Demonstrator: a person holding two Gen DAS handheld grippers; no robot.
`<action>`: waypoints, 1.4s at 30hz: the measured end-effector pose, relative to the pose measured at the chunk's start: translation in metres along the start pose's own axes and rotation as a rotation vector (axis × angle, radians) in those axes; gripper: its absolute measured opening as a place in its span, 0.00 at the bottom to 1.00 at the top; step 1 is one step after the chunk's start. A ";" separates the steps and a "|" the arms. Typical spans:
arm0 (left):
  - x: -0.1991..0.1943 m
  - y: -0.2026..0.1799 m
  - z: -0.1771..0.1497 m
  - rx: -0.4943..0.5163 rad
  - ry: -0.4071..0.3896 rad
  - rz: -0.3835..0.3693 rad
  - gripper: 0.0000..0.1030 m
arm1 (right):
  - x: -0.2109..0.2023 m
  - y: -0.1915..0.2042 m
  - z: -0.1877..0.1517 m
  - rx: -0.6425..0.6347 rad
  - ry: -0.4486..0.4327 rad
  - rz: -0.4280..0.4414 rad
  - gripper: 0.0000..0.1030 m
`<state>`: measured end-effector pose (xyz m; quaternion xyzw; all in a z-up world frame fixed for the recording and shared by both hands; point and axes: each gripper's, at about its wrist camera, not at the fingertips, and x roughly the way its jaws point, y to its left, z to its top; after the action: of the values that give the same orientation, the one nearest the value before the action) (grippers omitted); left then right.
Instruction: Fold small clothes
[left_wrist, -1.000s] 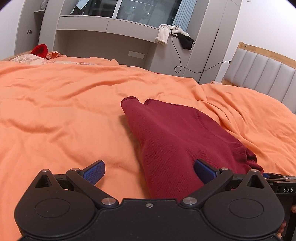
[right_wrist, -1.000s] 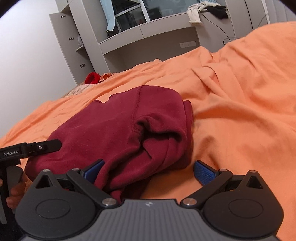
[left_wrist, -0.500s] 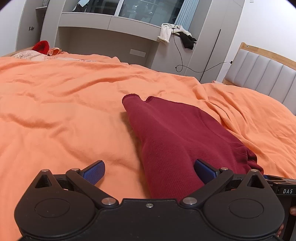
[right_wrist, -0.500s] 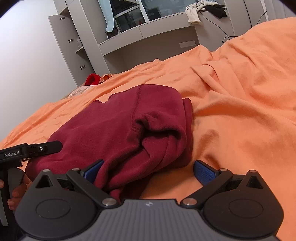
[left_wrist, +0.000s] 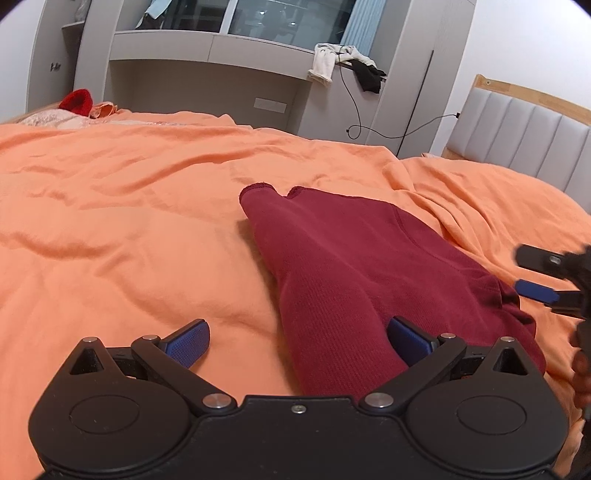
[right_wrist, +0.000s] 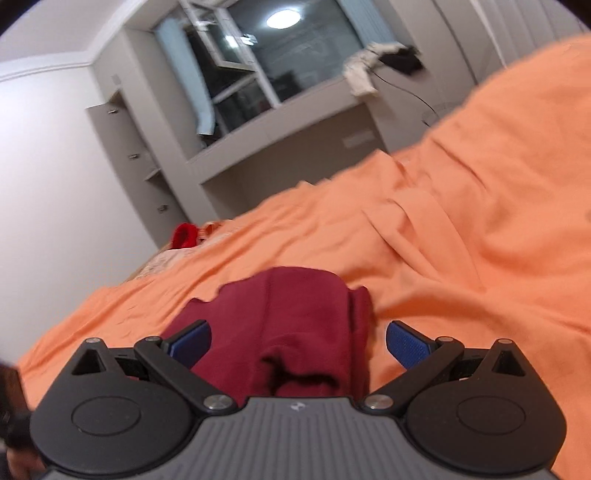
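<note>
Your right gripper (right_wrist: 297, 341) has swung up and back from the maroon garment (left_wrist: 354, 269), which lies half-folded mid-bed (left_wrist: 110, 229). Both sets of jaws released, left gripper (left_wrist: 297, 341) straddling its near edge. Risk: bunched right-side layers slip, fold goes crooked.

Orange bed (left_wrist: 129, 229) — maroon garment (left_wrist: 332, 266) atop
</note>
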<state>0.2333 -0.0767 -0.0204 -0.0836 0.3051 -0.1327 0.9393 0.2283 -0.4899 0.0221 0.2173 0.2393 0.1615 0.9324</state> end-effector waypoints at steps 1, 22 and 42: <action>0.000 -0.001 0.000 0.007 -0.001 0.001 1.00 | 0.006 -0.004 -0.001 0.022 0.007 0.001 1.00; -0.003 0.000 0.000 0.016 -0.023 -0.026 0.99 | 0.051 -0.021 -0.019 0.129 0.084 -0.022 0.53; 0.018 0.028 0.019 -0.110 0.026 -0.066 1.00 | 0.050 -0.011 -0.022 0.057 0.071 -0.049 0.47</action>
<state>0.2643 -0.0538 -0.0217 -0.1432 0.3213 -0.1478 0.9244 0.2605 -0.4719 -0.0195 0.2320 0.2818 0.1395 0.9205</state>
